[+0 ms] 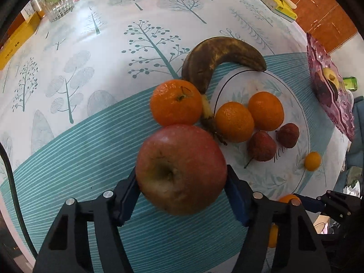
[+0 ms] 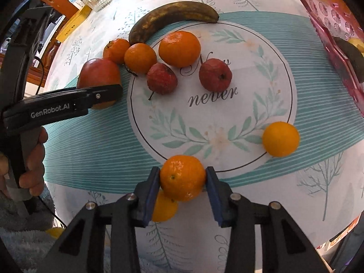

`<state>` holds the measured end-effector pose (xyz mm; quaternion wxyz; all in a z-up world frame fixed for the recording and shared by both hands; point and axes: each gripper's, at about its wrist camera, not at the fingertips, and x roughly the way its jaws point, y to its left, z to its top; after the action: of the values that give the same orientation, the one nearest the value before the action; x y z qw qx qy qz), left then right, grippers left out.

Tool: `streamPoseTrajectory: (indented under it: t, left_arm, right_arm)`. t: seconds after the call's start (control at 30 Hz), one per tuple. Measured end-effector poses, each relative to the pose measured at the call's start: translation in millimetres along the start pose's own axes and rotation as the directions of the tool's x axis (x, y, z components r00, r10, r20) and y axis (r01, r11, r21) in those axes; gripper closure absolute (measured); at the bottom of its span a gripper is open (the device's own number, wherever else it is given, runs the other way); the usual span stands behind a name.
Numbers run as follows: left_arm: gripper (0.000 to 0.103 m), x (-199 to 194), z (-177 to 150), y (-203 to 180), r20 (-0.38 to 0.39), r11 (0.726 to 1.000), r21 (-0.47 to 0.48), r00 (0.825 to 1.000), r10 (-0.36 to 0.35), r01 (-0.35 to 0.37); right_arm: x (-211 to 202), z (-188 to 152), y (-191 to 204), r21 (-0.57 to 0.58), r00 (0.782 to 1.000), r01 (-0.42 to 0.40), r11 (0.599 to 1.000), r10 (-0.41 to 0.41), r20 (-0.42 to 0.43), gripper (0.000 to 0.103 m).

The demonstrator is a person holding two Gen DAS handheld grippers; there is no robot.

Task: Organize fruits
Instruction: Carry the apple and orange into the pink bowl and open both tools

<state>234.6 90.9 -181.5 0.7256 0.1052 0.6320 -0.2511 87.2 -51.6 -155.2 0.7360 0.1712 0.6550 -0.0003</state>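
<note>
A big red apple [image 1: 179, 170] sits between the blue pads of my left gripper [image 1: 182, 182], and both pads press on its sides. The right wrist view shows this gripper [image 2: 100, 95] lying across the same apple [image 2: 97, 72]. My right gripper [image 2: 183, 177] is shut on an orange tangerine [image 2: 182, 176] at the near rim of the printed circle [image 2: 227, 113]. Another orange fruit [image 2: 165, 207] lies just below it. A brown banana [image 2: 168, 16], three tangerines [image 2: 179, 47] and two small red fruits [image 2: 215, 75] lie on the tablecloth. A yellow-orange fruit [image 2: 281, 138] lies apart at the right.
A pink patterned tray [image 2: 329, 34] at the right edge holds a dark fruit and a yellow one. A glass tumbler [image 1: 59, 4], a yellow box [image 1: 13, 45] and a paper packet [image 1: 277, 2] stand along the table's far side. A person's hand [image 2: 34, 159] holds the left gripper's handle.
</note>
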Motion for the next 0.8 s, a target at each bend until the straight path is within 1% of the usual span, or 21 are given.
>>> streamPoseTrajectory:
  t: [0.17, 0.27, 0.37, 0.5, 0.57, 0.7, 0.8]
  left_arm:
    - [0.036, 1.3, -3.8, -0.8, 0.0, 1.0, -0.009, 1.0, 0.016, -0.016]
    - [0.036, -6.9, -9.2, -1.8, 0.006, 1.0, -0.015, 1.0, 0.028, -0.028]
    - [0.036, -20.7, -13.2, -2.9, 0.029, 0.999, -0.009, 0.999, 0.032, -0.032]
    - [0.036, -42.8, -19.3, -16.0, 0.072, 0.999, 0.017, 0.997, 0.039, -0.041]
    - [0.036, -54.6, -23.5, -24.3, 0.098, 0.999, 0.036, 0.995, 0.031, -0.035]
    - [0.036, -80.5, -33.4, -44.3, 0.149, 0.997, 0.082, 0.989, -0.01, -0.002]
    - [0.036, -93.9, -36.3, -61.3, 0.172, 0.993, 0.119, 0.985, -0.027, 0.006]
  right_arm:
    - [0.5, -1.0, 2.7, -0.012, 1.0, 0.005, 1.0, -0.005, 0.008, 0.063]
    - [-2.7, -1.3, 6.2, -0.025, 1.0, 0.006, 1.0, -0.006, 0.026, 0.064]
    - [-11.2, -4.8, 9.5, -0.042, 0.998, 0.014, 0.999, -0.012, 0.055, 0.064]
    - [-24.7, -9.6, 13.0, -0.061, 0.995, 0.022, 0.998, -0.016, 0.101, 0.064]
    - [-36.0, -13.5, 15.1, -0.073, 0.99, 0.04, 0.997, -0.03, 0.139, 0.064]
    - [-58.2, -15.9, 13.1, -0.078, 0.978, 0.068, 0.995, -0.051, 0.203, 0.064]
    - [-76.2, -17.6, 9.1, -0.069, 0.967, 0.085, 0.994, -0.065, 0.248, 0.064]
